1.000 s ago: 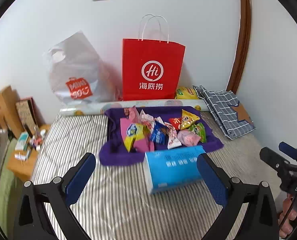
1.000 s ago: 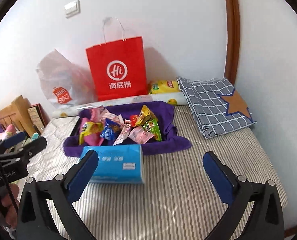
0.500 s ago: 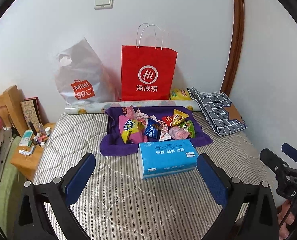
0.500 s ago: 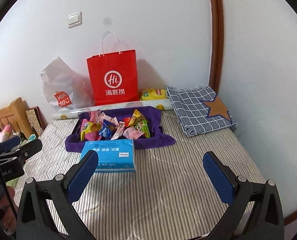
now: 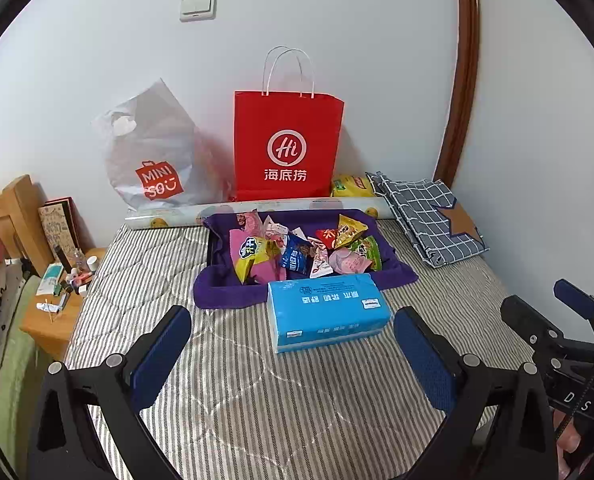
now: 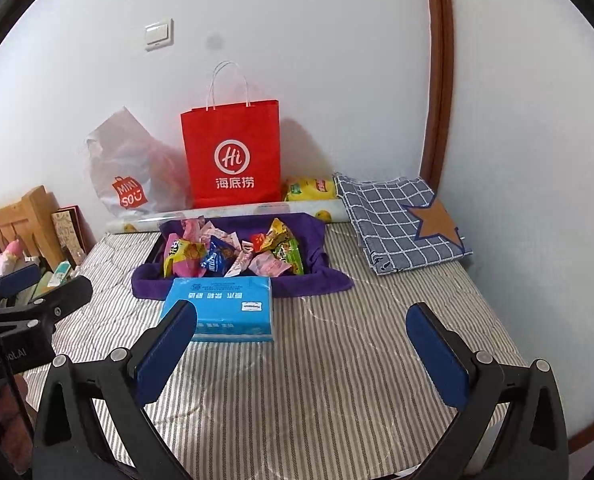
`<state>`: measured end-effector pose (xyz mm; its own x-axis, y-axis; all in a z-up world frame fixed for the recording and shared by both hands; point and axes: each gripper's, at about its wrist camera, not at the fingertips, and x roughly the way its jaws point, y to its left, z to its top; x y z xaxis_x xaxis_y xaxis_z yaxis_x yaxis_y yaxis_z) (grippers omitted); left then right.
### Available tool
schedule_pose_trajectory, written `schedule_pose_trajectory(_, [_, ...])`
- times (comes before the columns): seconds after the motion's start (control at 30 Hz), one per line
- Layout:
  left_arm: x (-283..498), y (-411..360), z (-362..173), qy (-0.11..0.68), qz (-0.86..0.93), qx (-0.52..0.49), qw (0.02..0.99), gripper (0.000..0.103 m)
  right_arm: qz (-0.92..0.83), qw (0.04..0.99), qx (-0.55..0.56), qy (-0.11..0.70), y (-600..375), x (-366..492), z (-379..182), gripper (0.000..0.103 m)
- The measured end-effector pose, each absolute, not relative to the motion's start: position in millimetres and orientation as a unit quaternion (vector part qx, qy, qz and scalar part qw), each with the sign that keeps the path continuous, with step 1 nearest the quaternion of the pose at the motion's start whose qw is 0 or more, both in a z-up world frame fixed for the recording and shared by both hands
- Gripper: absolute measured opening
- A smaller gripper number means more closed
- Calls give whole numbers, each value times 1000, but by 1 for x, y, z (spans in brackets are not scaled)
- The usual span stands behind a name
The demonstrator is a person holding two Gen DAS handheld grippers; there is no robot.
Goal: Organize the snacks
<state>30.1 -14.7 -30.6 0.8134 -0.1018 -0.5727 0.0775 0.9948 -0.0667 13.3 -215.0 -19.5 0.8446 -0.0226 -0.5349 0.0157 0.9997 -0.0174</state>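
Note:
A pile of several colourful snack packets point(image 5: 301, 250) point(image 6: 233, 254) lies in a tray lined with a purple cloth point(image 5: 217, 292) point(image 6: 329, 280) on the striped bed. A blue tissue pack point(image 5: 327, 310) point(image 6: 221, 308) lies just in front of the tray. My left gripper point(image 5: 293, 354) is open and empty, held above the bed short of the tissue pack. My right gripper point(image 6: 303, 354) is open and empty, to the right of the tissue pack and back from the tray. The right gripper also shows at the right edge of the left wrist view point(image 5: 553, 316).
A red paper bag point(image 5: 287, 148) point(image 6: 231, 156) and a white plastic bag point(image 5: 153, 156) point(image 6: 129, 172) stand against the wall behind the tray. A yellow snack bag point(image 5: 351, 186) lies beside the red bag. A folded checked cloth point(image 5: 429, 216) point(image 6: 401, 220) lies at right. A cluttered wooden nightstand point(image 5: 57, 300) is at left.
Both grippers have pulled back and up from the tray, so the tray, tissue pack and bags look smaller and farther. Both stay open and empty.

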Motion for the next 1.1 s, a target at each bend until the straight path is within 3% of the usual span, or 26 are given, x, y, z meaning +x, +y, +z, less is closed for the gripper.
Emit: schedule_pose_trajectory(1.1, [26,-11,-30,304,-45,-22,952,102,-17,963,8,269,-222,6,-14,103])
